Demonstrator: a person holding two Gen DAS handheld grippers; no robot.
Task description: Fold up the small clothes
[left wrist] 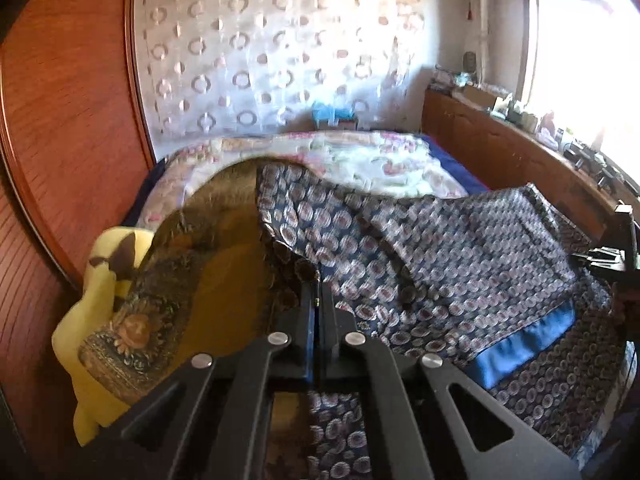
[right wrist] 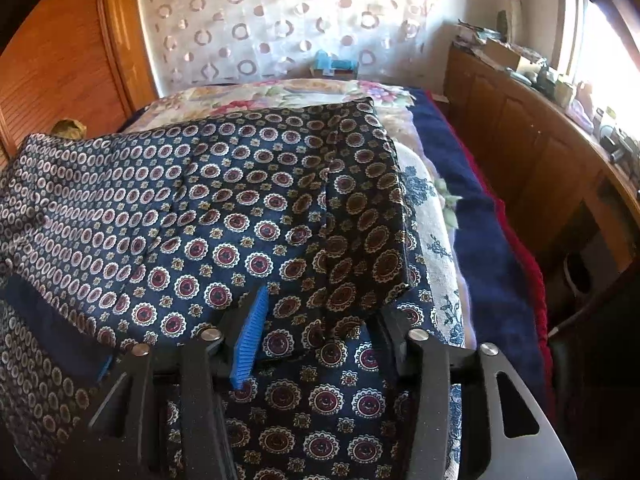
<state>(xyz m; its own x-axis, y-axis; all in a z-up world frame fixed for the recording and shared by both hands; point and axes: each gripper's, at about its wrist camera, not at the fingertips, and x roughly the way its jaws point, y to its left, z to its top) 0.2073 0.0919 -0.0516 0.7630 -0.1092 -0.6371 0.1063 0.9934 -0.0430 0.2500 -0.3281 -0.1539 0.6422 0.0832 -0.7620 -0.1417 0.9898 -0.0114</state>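
A navy garment with a red-and-white medallion print (left wrist: 460, 248) lies spread on the bed, with a plain blue band (left wrist: 524, 344) along one edge. My left gripper (left wrist: 318, 300) is shut on a raised fold of this garment and holds it up. In the right wrist view the same garment (right wrist: 208, 208) covers the bed, with one flap (right wrist: 360, 216) folded over at the right. My right gripper (right wrist: 316, 320) is open, low over the cloth. Its blue-padded left finger (right wrist: 250, 340) shows, and its right finger sits partly under the flap's edge.
A floral quilt (left wrist: 360, 156) and a dark blue blanket (right wrist: 488, 248) cover the bed. A yellow cloth and a brown patterned cushion (left wrist: 132, 332) lie at the left. A wooden wardrobe (left wrist: 68, 100) stands to the left, and a cluttered wooden cabinet (left wrist: 520, 148) under the window to the right.
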